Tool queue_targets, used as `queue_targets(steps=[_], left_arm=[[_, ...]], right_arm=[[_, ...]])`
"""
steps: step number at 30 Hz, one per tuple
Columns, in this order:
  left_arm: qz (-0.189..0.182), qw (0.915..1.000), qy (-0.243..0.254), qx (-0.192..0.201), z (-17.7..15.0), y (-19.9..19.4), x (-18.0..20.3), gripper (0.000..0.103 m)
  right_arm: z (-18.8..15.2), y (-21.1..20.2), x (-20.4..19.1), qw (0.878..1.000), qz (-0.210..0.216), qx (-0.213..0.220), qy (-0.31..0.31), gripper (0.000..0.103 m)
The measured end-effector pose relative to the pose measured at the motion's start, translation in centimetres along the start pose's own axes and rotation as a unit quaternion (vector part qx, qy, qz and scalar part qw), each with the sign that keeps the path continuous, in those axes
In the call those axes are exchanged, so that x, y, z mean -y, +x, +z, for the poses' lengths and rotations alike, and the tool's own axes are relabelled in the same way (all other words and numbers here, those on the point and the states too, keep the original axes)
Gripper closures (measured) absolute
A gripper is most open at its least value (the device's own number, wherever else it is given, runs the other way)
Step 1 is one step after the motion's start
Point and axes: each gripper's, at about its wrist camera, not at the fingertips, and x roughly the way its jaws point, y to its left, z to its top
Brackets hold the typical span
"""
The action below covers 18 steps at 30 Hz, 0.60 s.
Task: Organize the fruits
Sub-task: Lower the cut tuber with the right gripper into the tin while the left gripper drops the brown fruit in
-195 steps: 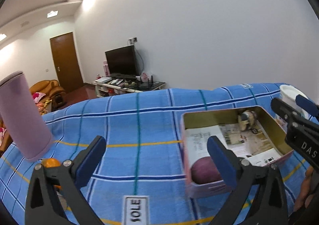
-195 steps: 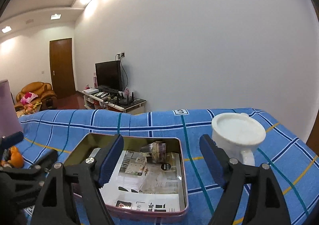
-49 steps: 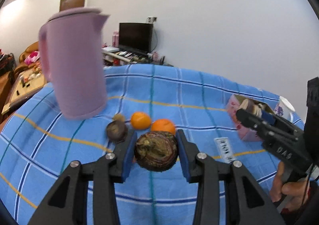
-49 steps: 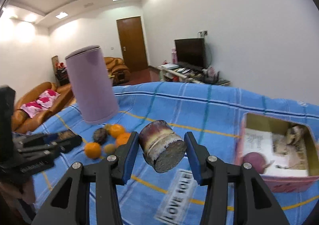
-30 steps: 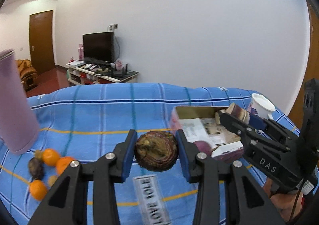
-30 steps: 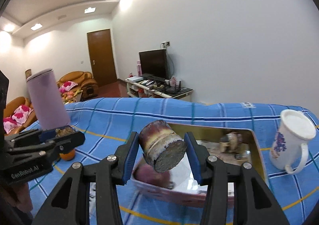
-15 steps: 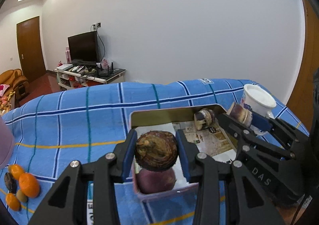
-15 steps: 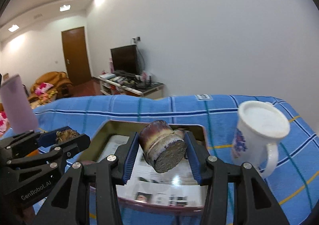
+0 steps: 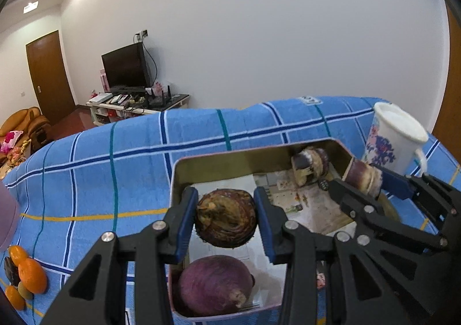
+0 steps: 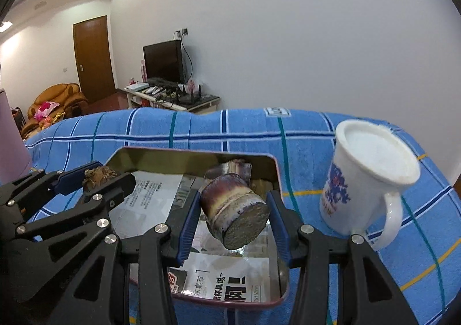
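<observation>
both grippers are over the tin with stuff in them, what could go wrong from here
1. The left gripper holds a round brown fruit right above the purple fruit already in the tin; dropped there, it may land on it and roll.
2. The right gripper with its cut purple piece works close to the left one over the same tin, so they could bump.
3. The white mug stands just beside the tin and could get knocked.

Both wrist views—close, angled down (side by side)—share the tin [image 9: 259, 156].
</observation>
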Motion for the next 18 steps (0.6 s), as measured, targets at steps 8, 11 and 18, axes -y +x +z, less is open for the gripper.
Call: queue_targets(steps=[8, 11, 18], left_arm=[[0.013, 0.9996, -0.004, -0.024, -0.4, 1.4, -0.6, 0.061], [0.016, 0.9996, -0.006, -0.024, -0.4, 1.4, -0.9, 0.061], [0.021, 0.9996, -0.006, -0.02, -0.2, 1.6, -0.9, 0.06]], right_arm=[[-0.2, 1.0, -0.3, 1.0, 0.007, -0.023, -0.009, 0.054], [-0.2, 1.1, -0.1, 1.0, 0.008, -0.027, -0.003, 0.053], [-0.1, 1.4, 0.5, 0.999, 0.034, -0.029, 0.028, 0.05]])
